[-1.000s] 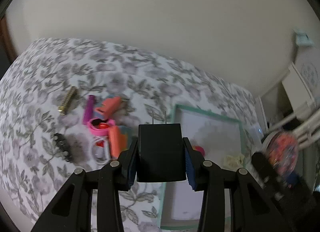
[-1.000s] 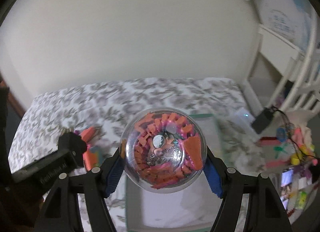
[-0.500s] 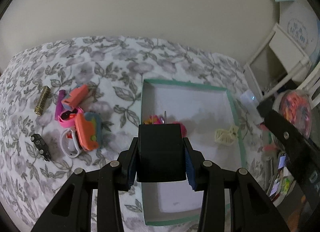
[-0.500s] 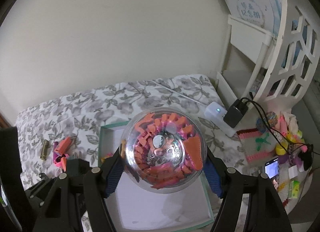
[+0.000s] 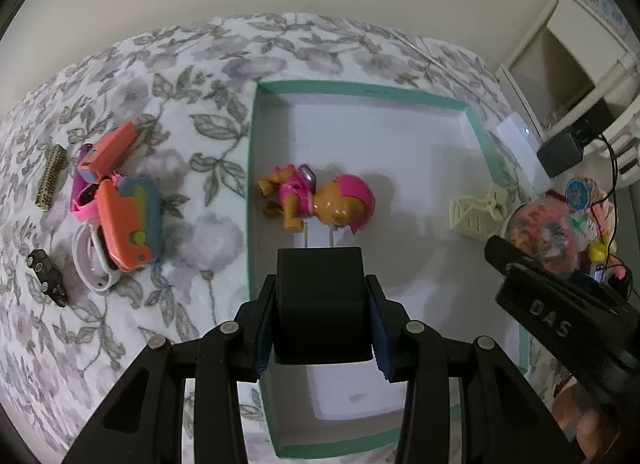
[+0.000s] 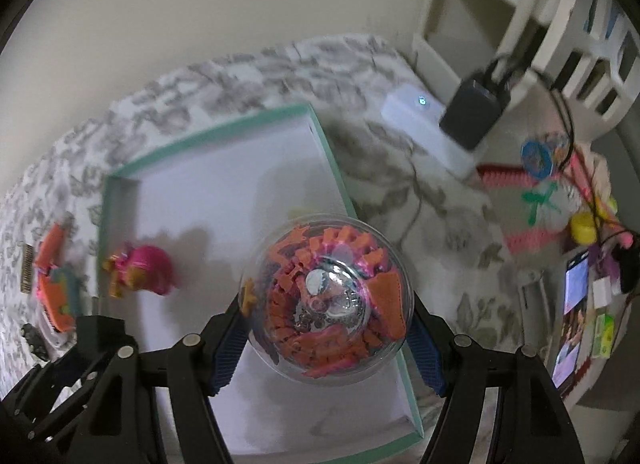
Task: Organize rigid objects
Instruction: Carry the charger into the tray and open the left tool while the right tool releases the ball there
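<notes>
Now both grippers hang over the teal-rimmed box (image 5: 251, 199), each with a load.

Clamped between the left gripper (image 5: 320, 300) pads is a black plug adapter (image 5: 320, 292), prongs pointing down toward the pink toy pup (image 5: 320, 203) lying inside the box near a cream plastic clip (image 5: 476, 213). The right gripper (image 6: 326, 328) squeezes a clear ball of orange pieces (image 6: 326, 304) above the box's right edge. Left of the box, on the floral cloth (image 5: 192, 63), an orange toy (image 5: 124, 232), a brass comb (image 5: 50, 177) and a black strip (image 5: 46, 278) lie together.
</notes>
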A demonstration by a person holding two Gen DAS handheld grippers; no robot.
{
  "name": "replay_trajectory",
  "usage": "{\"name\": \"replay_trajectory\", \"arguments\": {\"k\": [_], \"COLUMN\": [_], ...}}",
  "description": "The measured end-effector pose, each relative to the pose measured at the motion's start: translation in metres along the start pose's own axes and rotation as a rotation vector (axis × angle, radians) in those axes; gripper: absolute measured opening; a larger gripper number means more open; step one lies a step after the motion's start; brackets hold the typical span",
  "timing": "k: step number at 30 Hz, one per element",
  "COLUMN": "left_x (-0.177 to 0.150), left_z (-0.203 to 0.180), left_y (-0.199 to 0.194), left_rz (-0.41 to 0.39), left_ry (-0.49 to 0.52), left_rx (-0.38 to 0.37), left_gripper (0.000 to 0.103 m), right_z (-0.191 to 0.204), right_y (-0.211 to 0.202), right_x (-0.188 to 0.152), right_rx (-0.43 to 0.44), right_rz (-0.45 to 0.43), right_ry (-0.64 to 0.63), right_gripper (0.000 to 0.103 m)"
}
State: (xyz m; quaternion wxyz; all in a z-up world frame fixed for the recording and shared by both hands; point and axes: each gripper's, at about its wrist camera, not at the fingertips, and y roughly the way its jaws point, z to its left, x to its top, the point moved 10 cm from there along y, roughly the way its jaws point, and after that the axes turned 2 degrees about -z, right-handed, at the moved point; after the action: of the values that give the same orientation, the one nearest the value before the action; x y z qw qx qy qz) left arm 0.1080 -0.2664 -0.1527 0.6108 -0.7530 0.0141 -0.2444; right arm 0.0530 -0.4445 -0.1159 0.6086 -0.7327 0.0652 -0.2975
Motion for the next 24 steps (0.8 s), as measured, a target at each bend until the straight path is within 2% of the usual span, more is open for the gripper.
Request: {"name": "replay_trajectory", "arguments": {"k": [7,16,24], "left_x": [-0.011,-0.026,-0.030], "left_z": [-0.010,-0.012,-0.012], "left_y": [0.014,0.034,0.038], "left_rz": [0.038,0.094,0.101], "left_ry": [0.035,0.035,0.037], "left_rx": [0.011,0.029,0.043], "left_gripper": [0.043,0.043,0.043], "right_z": [-0.005,-0.002,0.004], "right_y": [0.024,0.031,0.030], "right_x": [-0.012,-0.016,-0.014], "right_rx": [-0.004,-0.059,-0.071], "right_rz": [0.062,0.082,0.089], "right_ry": [0.002,-0.048,-0.060], "right_gripper": [0.075,0.075,0.075]}}
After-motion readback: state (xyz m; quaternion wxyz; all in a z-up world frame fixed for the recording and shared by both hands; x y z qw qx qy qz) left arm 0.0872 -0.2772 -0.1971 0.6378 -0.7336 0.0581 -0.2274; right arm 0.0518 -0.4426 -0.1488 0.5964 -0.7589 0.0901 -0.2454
